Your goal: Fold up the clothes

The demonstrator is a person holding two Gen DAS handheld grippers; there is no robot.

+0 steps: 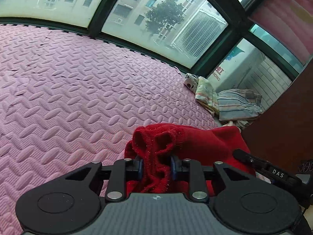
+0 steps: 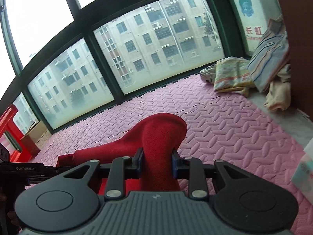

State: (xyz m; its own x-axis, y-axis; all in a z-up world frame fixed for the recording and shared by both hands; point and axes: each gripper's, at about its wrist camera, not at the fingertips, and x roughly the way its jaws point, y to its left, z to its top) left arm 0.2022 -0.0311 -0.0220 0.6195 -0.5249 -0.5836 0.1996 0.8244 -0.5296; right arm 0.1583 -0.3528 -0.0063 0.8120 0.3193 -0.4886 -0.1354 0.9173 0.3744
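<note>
Red knit garment [image 1: 187, 143] is hanging bunched between my two tools, lifted above the pink foam mat [image 1: 68, 90]. My left gripper [image 1: 156, 168] is pinching a ribbed edge of it; the blue pads [image 1: 140, 166] are pressing into the knit from both sides, and folds are spilling out above and below the jaws. My right gripper [image 2: 156, 164] is clamping another part of the same garment, a smooth rolled section [image 2: 156, 137] that is arching up past the fingers and trailing off to the left over the mat. Striped folded cloths [image 1: 234, 105] are lying at the mat's far right corner, against the window [image 1: 156, 19]. A cardboard box [image 2: 37, 135] is sitting at the mat's far left edge, beside a red object [image 2: 9, 129].
</note>
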